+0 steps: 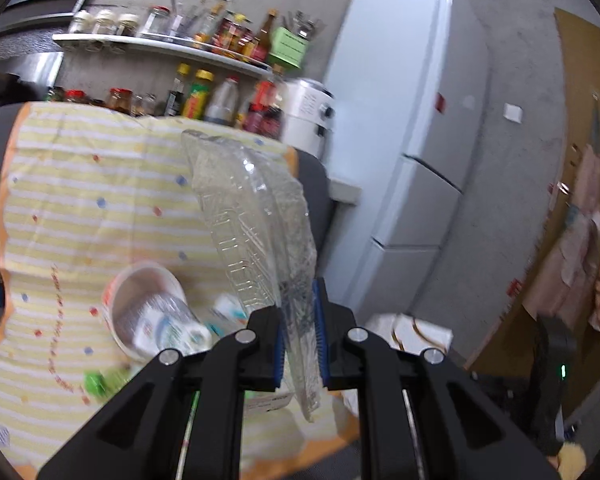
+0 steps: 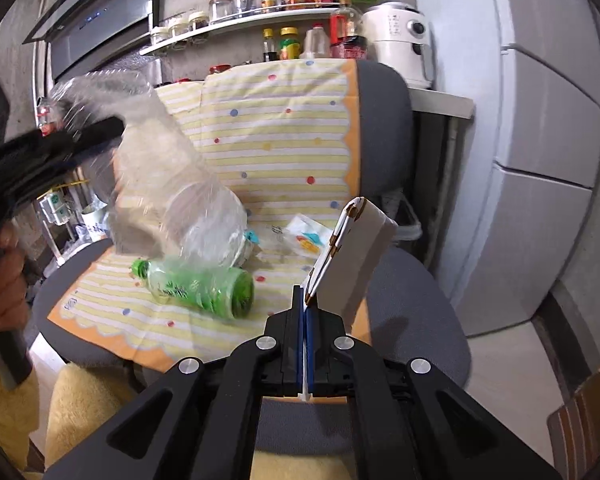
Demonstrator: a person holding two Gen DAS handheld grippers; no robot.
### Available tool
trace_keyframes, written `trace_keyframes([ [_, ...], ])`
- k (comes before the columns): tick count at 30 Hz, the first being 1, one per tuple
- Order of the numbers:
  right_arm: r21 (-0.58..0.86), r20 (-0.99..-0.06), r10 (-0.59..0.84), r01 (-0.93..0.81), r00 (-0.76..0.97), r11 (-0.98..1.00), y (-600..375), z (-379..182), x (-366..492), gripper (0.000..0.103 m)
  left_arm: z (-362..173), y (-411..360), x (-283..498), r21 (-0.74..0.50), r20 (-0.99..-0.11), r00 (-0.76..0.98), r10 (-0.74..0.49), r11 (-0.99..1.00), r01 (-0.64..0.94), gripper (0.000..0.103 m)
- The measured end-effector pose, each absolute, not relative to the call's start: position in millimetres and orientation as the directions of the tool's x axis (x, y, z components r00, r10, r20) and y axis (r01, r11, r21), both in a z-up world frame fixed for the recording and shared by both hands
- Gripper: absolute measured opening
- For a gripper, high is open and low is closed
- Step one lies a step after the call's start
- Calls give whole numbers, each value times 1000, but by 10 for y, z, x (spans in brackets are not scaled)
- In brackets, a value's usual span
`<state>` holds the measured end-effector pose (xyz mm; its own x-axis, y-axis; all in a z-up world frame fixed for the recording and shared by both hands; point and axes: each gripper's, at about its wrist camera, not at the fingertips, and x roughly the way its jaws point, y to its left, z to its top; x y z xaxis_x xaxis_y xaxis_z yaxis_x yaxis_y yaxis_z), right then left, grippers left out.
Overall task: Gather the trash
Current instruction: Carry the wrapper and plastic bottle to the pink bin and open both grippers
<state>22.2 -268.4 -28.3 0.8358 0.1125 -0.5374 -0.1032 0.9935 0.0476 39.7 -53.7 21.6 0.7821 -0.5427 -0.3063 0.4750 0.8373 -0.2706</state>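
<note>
**Both claws lifting trash off the chair**

Kitchen shelves of jars are looming behind a grey office chair (image 2: pixel 412 304) draped in a yellow striped cloth (image 2: pixel 284 148), where the trash is lying. Left claw (image 1: pixel 300 332) is clamping a clear crinkled plastic clamshell tray (image 1: pixel 252 216), holding it clear of the seat. Right claw (image 2: pixel 305 316) is pinching shut on a white cardboard box's flap (image 2: pixel 352 256). A green-labelled plastic bottle (image 2: pixel 204 286) is waiting on the cloth, seemingly next.

Even, bright indoor light; soft shadows only. Strong fisheye bending, black corners. Motion blur smears the clear plastic tray (image 2: pixel 148 152) and shelf bottles (image 1: pixel 204 96).
</note>
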Motion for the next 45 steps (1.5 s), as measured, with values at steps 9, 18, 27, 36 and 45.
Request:
trace_keyframes([
  [9, -30, -575, -103, 105, 812, 994, -3144, -385, -453, 1, -282, -1250, -84, -278, -392, 625, -675, 735, 619, 11],
  [18, -77, -607, -276, 291, 745, 954, -3673, -590, -985, 1, -579, -2163, -330, -258, -465, 419, -780, 573, 778, 11],
  [27, -50, -698, -306, 383, 647, 922, -4174, -1156, -1070, 5, -834, -2611, -332, -254, -540, 347, -767, 541, 802, 11],
  [36, 47, -760, -247, 430, 600, 901, -4454, -1487, -1013, 11, -942, -2621, -273, -272, -581, 323, -747, 552, 788, 11],
  [45, 45, -681, -287, 429, 673, 902, -4328, -1093, -1044, 11, -959, -2546, -315, -280, -586, 299, -753, 535, 797, 11],
])
